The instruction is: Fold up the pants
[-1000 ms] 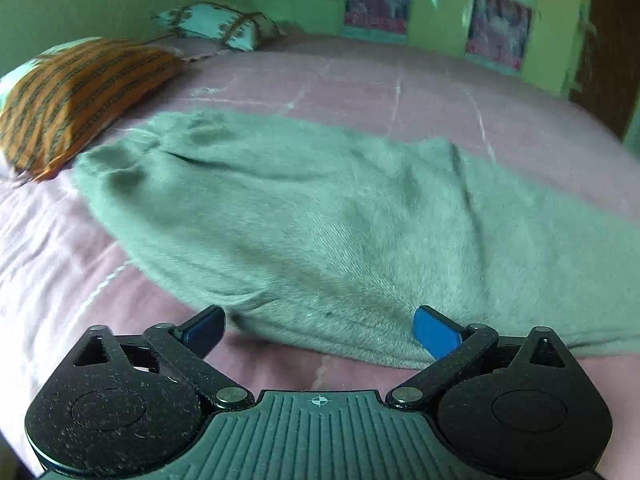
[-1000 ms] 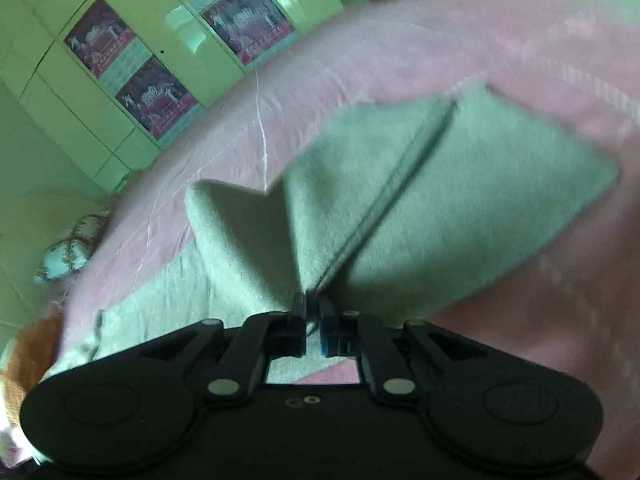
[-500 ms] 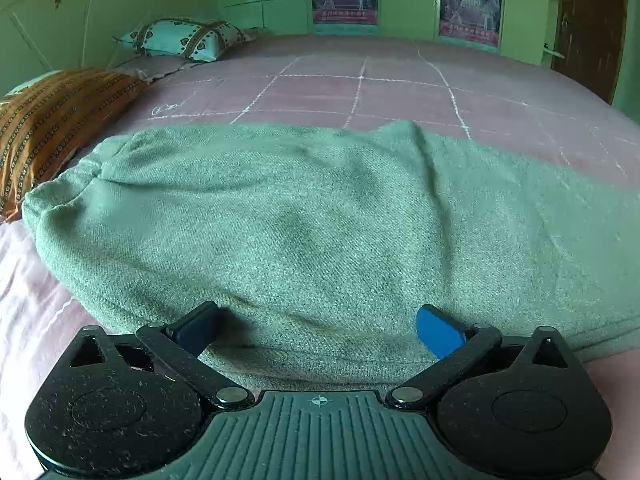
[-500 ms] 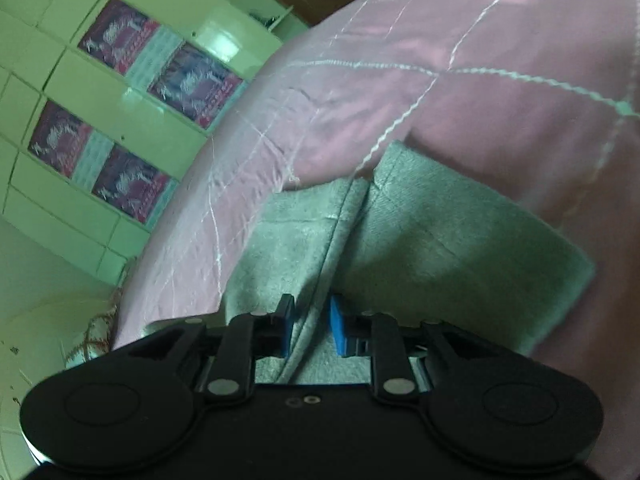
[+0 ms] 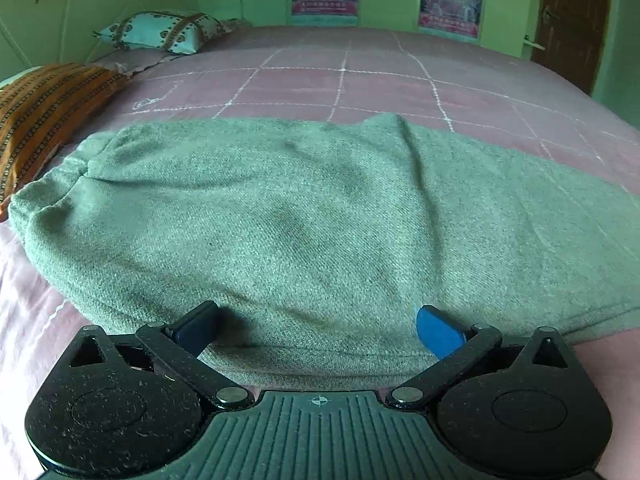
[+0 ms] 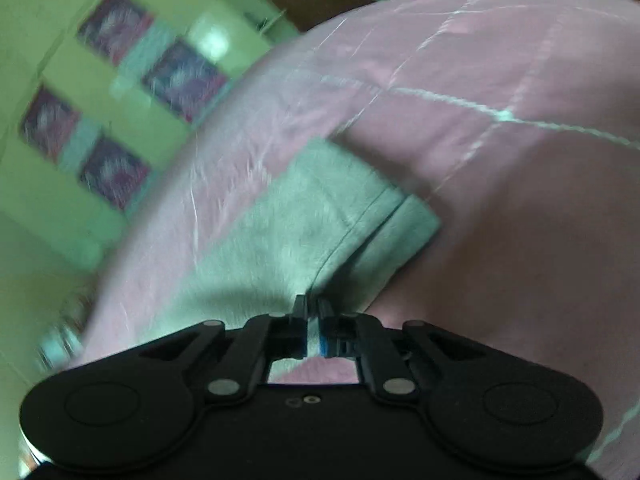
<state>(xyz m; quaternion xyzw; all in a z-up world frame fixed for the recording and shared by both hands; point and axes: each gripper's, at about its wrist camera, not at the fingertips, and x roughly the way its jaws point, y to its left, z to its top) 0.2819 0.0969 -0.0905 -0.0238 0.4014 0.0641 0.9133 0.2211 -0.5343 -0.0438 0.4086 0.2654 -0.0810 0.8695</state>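
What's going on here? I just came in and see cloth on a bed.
A person with a gripper in each hand is folding grey-green pants spread on a pink bedsheet. The left gripper is open at the near edge of the pants. The right gripper is shut on the pants near a leg hem.

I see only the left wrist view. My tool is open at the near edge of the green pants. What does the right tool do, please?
Observer: The right tool is shut on the pants, near the leg hem.
Operator: Is the hem lying flat?
Observer: The hem end lies on the pink bedsheet; only the pinched part rises to the tool.
Operator: Is the picture sharp?
Observer: No, the right wrist view is blurred by motion.
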